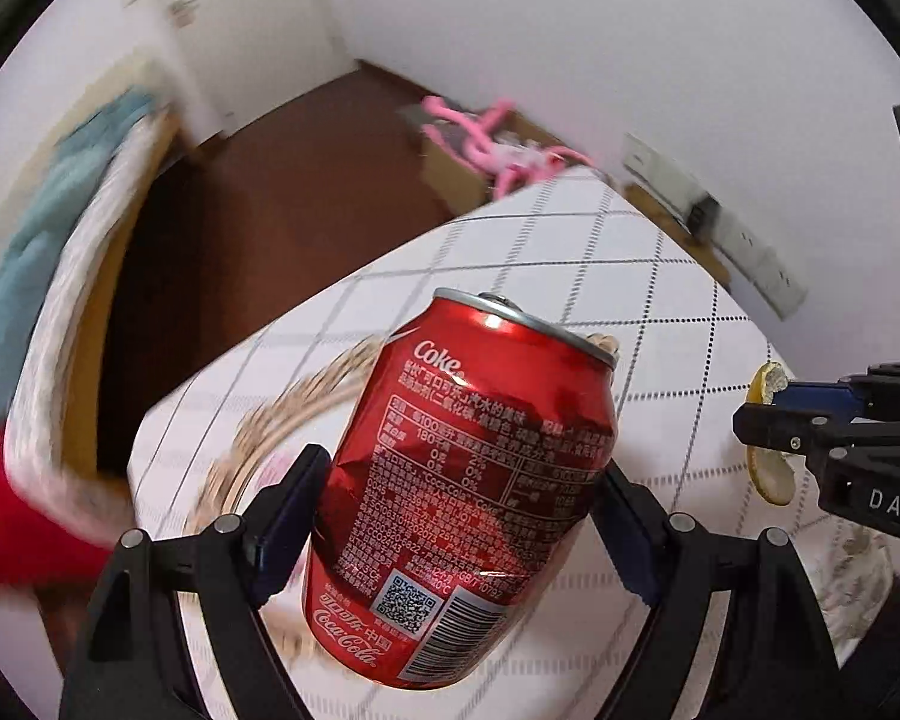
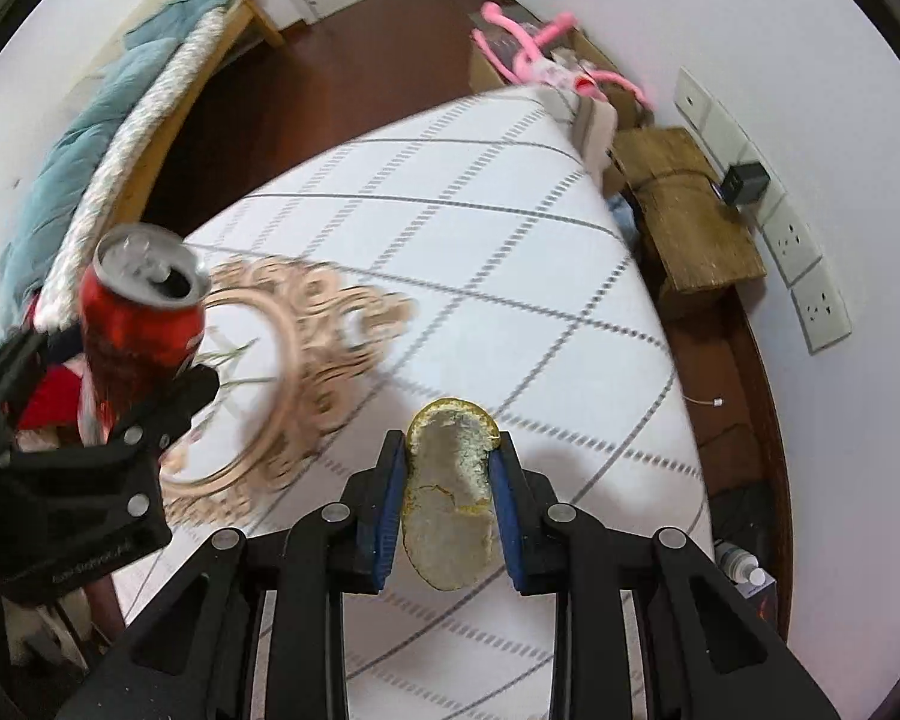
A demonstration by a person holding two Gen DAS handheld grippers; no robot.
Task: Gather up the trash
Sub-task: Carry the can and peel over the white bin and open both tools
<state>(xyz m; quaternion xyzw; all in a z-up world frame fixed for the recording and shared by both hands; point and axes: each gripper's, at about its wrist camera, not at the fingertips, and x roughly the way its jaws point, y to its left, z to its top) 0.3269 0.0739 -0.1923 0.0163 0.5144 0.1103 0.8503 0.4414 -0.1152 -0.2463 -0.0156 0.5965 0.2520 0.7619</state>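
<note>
My left gripper (image 1: 459, 516) is shut on a red Coca-Cola can (image 1: 468, 480) and holds it tilted above the white checked tablecloth (image 1: 660, 300). The can also shows in the right wrist view (image 2: 138, 324), its opened top up. My right gripper (image 2: 447, 480) is shut on a piece of yellow fruit peel (image 2: 450, 504), pith side facing the camera, above the tablecloth (image 2: 480, 210). In the left wrist view the right gripper (image 1: 768, 420) holds the peel (image 1: 768, 480) at the right edge.
An ornate beige round tray (image 2: 306, 360) lies on the table under the can. A bed with a blue blanket (image 2: 72, 150) stands left. A pink plush toy (image 2: 540, 60) on a cardboard box and a wooden stool (image 2: 684, 204) stand by the wall with sockets.
</note>
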